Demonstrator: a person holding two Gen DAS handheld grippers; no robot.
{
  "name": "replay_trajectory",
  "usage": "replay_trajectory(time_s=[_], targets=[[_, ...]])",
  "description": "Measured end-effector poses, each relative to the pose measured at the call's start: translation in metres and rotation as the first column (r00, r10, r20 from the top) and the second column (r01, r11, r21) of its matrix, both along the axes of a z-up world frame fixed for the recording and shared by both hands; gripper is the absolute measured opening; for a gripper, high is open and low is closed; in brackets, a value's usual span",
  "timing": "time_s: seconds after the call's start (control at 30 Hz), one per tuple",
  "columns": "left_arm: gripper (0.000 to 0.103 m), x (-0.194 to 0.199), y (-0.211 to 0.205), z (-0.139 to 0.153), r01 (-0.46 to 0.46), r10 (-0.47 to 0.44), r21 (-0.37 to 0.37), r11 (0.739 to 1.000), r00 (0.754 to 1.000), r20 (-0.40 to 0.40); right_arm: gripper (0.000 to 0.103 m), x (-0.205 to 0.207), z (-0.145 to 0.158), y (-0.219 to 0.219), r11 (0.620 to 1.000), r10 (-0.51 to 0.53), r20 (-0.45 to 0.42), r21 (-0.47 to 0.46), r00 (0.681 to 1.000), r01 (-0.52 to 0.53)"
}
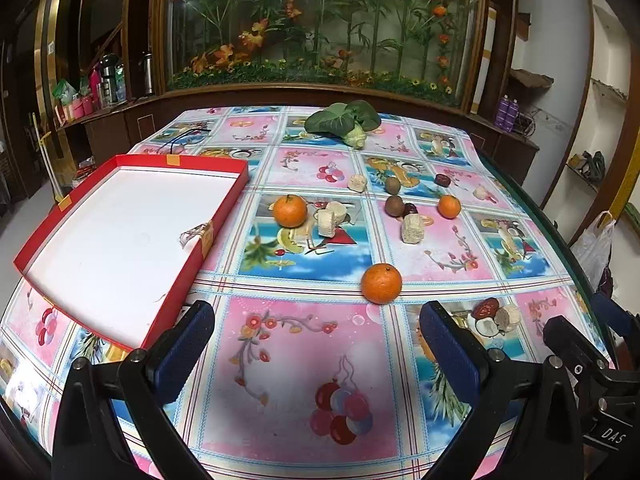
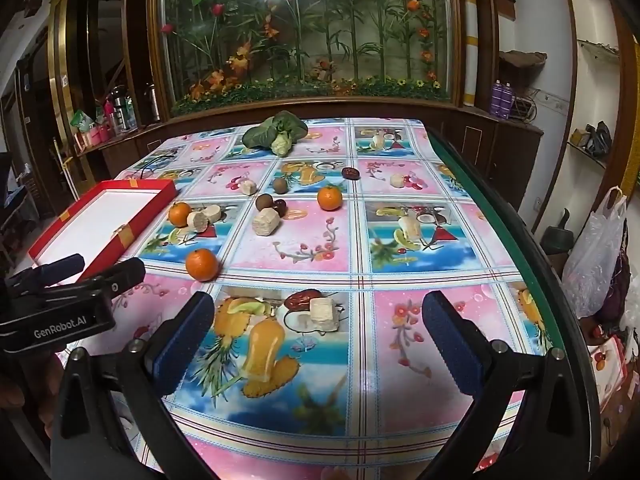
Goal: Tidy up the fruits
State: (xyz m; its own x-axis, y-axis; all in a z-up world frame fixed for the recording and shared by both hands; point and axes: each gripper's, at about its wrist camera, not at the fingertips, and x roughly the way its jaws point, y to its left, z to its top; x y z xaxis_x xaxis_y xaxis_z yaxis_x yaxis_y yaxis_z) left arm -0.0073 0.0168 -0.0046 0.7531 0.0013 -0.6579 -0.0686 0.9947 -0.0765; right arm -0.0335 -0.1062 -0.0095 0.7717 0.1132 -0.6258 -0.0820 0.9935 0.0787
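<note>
Three oranges lie on the patterned tablecloth: one nearest (image 1: 381,283), one by the red box (image 1: 290,211), one farther right (image 1: 449,206). Two brown kiwis (image 1: 394,205), red dates (image 1: 485,308) and pale fruit chunks (image 1: 412,229) are scattered among them. The red box (image 1: 224,216), white inside and holding no fruit, sits at the left. My left gripper (image 1: 316,316) is open above the cloth, short of the nearest orange. My right gripper (image 2: 318,304) is open too, just short of a date (image 2: 299,300) and a pale block (image 2: 323,310). Neither holds anything.
A leafy green vegetable (image 1: 344,120) lies at the table's far edge. The table's green rim (image 2: 520,240) runs down the right side, with a plastic bag (image 2: 596,256) beyond it. A planted glass display (image 1: 320,28) and a wooden counter stand behind.
</note>
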Motion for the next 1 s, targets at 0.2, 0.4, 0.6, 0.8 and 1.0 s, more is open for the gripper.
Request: replay_trajectory(time_s=[0.2, 0.4, 0.6, 0.8, 1.0], targets=[[0.102, 0.0016, 0.0048, -0.0015, -0.018, 0.018, -0.009, 1.000, 1.000, -0.006, 0.103, 0.0001, -0.0012, -0.0007, 1.000, -0.007, -0.006, -0.003, 1.000, 0.007], [0.102, 0.0026, 0.0052, -0.0013, -0.019, 0.019, -0.005, 1.000, 1.000, -0.005, 0.103, 0.0006, -0.0019, -0.0007, 1.000, -0.006, -0.006, -0.004, 1.000, 0.006], [0.102, 0.0030, 0.0061, -0.0008, -0.018, 0.018, -0.004, 1.000, 1.000, -0.004, 0.103, 0.0004, -0.0015, -0.0002, 1.000, -0.007, -0.006, -0.003, 1.000, 0.007], [0.102, 0.0030, 0.0066, -0.0007, -0.022, 0.022, -0.005, 1.000, 1.000, -0.003, 0.103, 0.0012, -0.0023, 0.0001, 1.000, -0.006, -0.005, -0.002, 1.000, 0.006], [0.102, 0.0022, 0.0077, -0.0002, -0.023, 0.023, -0.002, 1.000, 1.000, 0.000, 0.103, 0.0016, -0.0021, 0.0003, 1.000, -0.005, -0.006, 0.000, 1.000, 0.005]])
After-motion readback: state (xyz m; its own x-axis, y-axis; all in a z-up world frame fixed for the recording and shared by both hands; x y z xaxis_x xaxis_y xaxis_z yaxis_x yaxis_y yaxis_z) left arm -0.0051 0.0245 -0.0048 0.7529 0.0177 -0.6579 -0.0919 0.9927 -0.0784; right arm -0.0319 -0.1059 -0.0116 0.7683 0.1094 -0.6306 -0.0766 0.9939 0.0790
